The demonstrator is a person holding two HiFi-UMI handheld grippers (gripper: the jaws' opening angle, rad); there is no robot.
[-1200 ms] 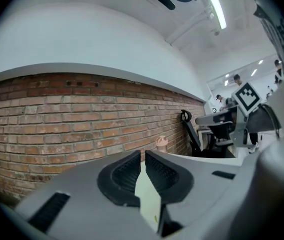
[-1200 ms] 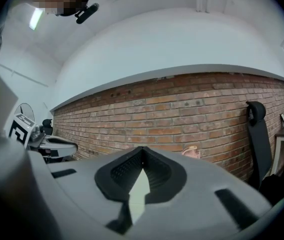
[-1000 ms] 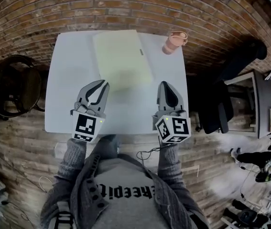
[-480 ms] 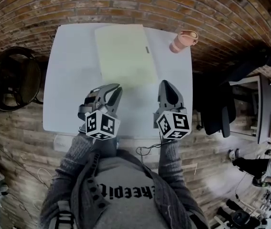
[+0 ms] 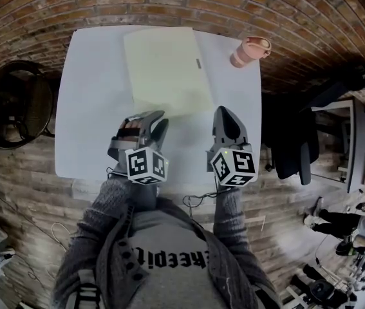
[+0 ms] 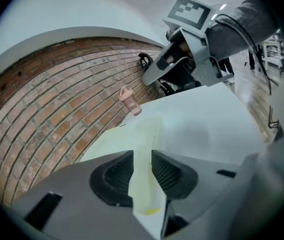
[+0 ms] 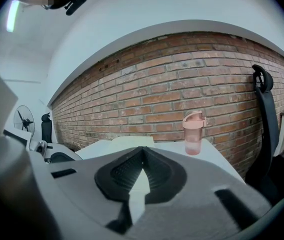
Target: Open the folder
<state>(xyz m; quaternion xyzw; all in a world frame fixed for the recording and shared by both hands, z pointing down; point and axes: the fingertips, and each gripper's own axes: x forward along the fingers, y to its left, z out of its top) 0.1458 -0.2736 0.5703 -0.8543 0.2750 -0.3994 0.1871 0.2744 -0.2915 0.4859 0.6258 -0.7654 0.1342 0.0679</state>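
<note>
A pale yellow-green folder (image 5: 166,69) lies flat and closed on the far half of the white table (image 5: 92,108). My left gripper (image 5: 155,119) is rolled onto its side, with its tips right at the folder's near edge. Its jaws stand open by a narrow gap, and in the left gripper view (image 6: 142,159) a strip of the folder (image 6: 144,134) shows through that gap. I cannot tell whether the jaws touch it. My right gripper (image 5: 224,112) is shut and empty just right of the folder's near corner. In the right gripper view (image 7: 143,150) the folder (image 7: 131,141) lies beyond its tips.
A pink lidded bottle (image 5: 250,51) stands at the table's far right corner, also visible as the bottle (image 7: 194,132) against the brick wall. A black office chair (image 5: 291,140) stands right of the table, and a round fan (image 5: 18,111) to its left.
My left gripper has rolled onto its side and shifted right toward the folder's near edge, and its jaws have narrowed. The right gripper has stayed put and shut.
</note>
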